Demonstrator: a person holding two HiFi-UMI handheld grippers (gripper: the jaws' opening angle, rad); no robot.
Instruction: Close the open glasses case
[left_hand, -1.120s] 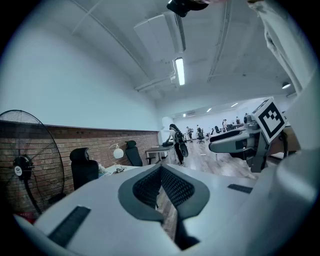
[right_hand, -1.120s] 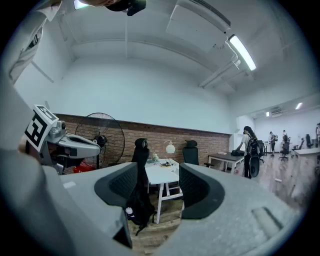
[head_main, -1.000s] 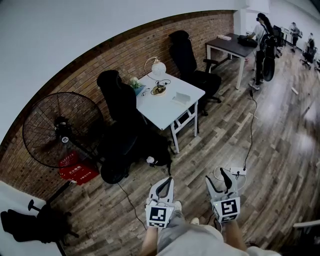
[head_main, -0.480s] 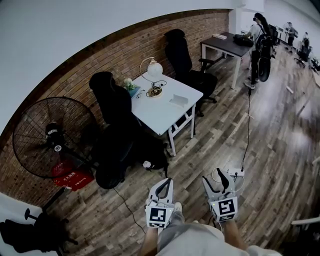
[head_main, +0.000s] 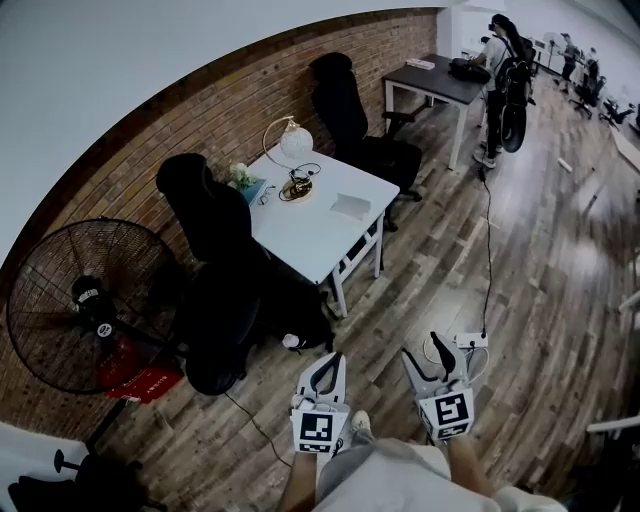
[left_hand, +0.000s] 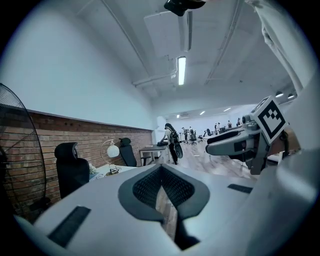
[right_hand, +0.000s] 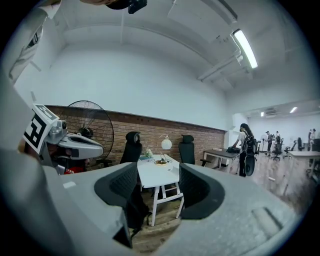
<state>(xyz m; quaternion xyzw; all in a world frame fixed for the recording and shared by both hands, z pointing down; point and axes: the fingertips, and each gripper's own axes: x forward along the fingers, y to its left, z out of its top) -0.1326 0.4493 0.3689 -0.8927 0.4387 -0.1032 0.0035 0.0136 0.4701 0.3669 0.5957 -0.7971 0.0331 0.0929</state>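
Left of the white table (head_main: 325, 240), a fan (head_main: 75, 305) and black chairs (head_main: 205, 215) block that side. Your left gripper (head_main: 327, 362), jaws pressed together, and right gripper (head_main: 428, 355), jaws spread and empty, hang over open floor (head_main: 520, 260) well short of the table. On the table lies a pale box (head_main: 350, 206), too small to confirm as the glasses case.

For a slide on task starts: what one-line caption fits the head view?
Standing on wood flooring, left gripper shut and right gripper open, both empty, facing a distant white table.
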